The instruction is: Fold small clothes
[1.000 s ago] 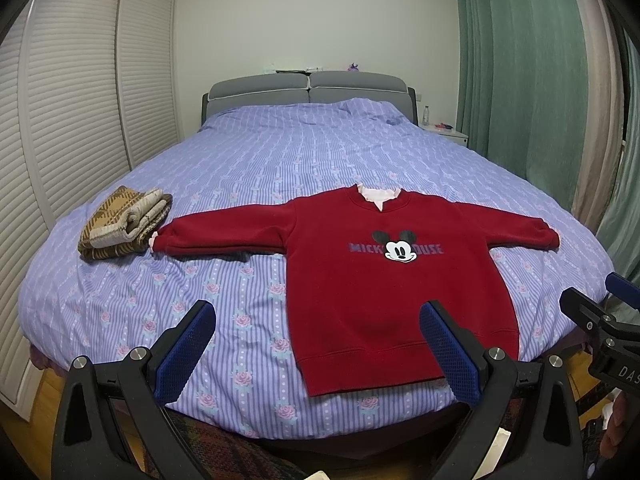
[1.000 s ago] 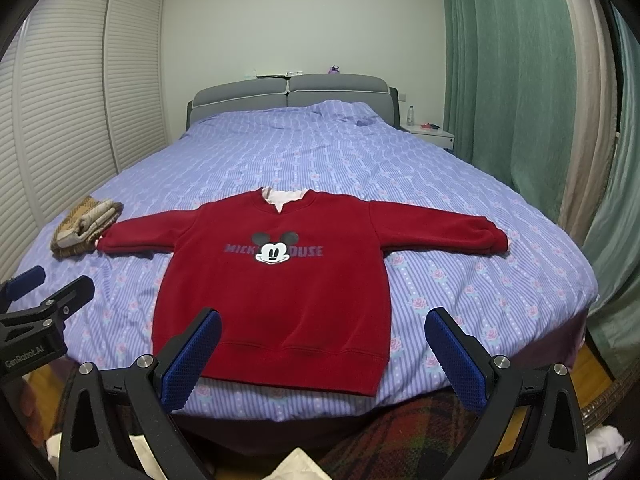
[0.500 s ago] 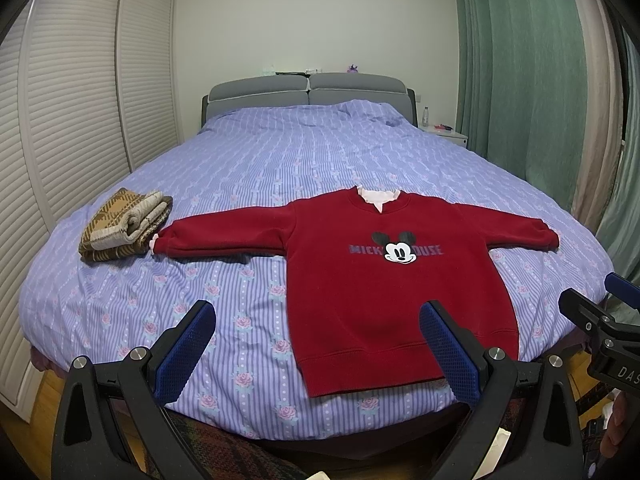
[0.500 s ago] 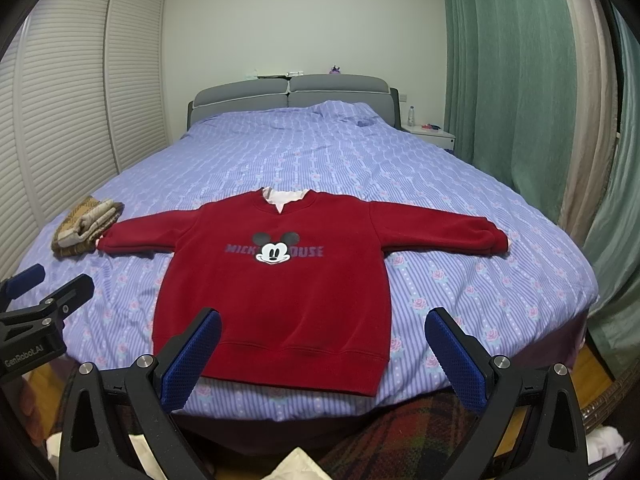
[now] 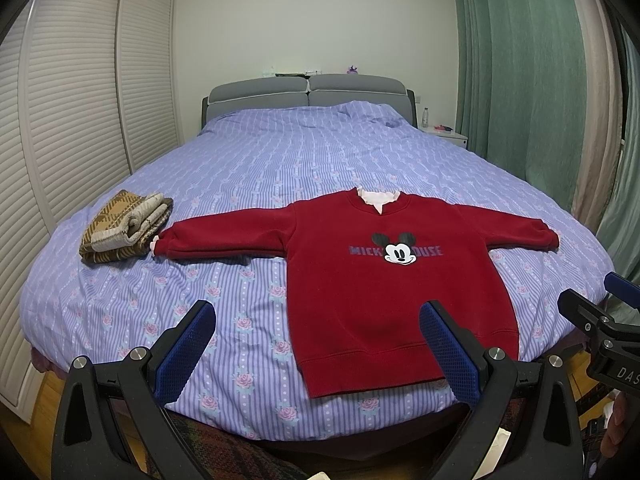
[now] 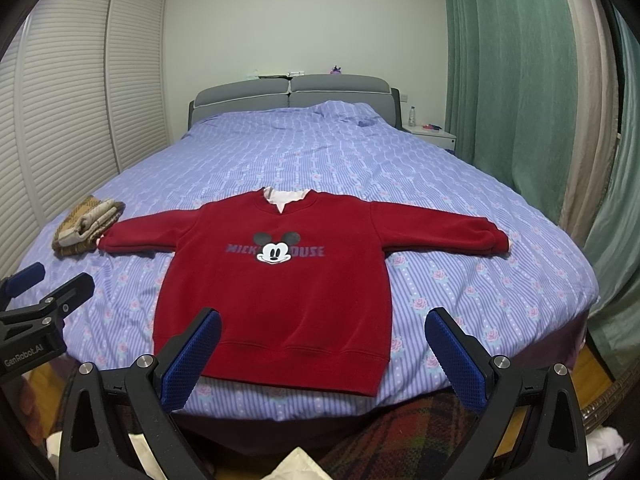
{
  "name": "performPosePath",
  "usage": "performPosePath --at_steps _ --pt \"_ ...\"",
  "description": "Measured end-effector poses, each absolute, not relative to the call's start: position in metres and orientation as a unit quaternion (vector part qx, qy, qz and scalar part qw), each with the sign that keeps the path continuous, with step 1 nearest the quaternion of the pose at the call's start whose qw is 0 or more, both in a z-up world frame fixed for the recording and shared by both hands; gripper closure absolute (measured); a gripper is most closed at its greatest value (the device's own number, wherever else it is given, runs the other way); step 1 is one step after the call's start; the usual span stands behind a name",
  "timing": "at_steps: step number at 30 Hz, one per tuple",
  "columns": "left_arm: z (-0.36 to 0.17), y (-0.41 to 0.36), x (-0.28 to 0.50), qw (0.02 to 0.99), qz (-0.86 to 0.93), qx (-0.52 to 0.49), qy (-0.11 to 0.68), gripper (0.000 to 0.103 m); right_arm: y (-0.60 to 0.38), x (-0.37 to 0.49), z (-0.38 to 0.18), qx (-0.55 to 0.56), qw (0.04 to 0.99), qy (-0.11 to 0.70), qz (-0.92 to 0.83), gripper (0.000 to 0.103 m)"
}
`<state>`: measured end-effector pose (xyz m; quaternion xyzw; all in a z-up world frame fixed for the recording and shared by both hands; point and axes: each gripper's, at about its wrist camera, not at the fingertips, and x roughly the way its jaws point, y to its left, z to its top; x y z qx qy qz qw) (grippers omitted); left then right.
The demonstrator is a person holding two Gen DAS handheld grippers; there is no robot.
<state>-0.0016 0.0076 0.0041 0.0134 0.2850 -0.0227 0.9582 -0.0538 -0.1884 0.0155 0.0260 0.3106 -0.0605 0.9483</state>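
A small red sweatshirt point(image 5: 384, 280) with a Mickey Mouse print lies flat, face up, sleeves spread, near the foot of the bed; it also shows in the right wrist view point(image 6: 276, 288). My left gripper point(image 5: 318, 344) is open and empty, held short of the bed's foot edge, in front of the hem's left part. My right gripper point(image 6: 322, 354) is open and empty, in front of the hem's right part. Each gripper shows at the edge of the other's view: the right one point(image 5: 600, 320), the left one point(image 6: 40, 304).
A folded brown checked garment point(image 5: 120, 226) lies by the left sleeve cuff. The bed point(image 5: 300, 160) has a purple striped cover and a grey headboard point(image 5: 308, 92). Louvred wardrobe doors point(image 5: 80, 120) stand left, green curtains point(image 5: 520, 80) right, a nightstand point(image 5: 444, 134) at the back right.
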Motion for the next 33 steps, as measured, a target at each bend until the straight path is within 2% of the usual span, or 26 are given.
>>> performPosePath --at_steps 19,24,33 --pt "-0.010 0.026 0.019 0.953 0.007 -0.018 0.303 0.000 -0.183 -0.038 0.005 0.021 0.943 0.326 -0.059 0.001" --pt "-0.026 0.054 0.042 0.944 0.037 -0.043 0.326 0.000 -0.163 -0.002 -0.007 0.004 0.943 0.330 -0.034 0.001" --pt "-0.028 0.151 0.115 0.934 0.164 -0.089 0.304 0.000 -0.096 0.100 -0.019 -0.037 0.943 0.325 0.051 0.001"
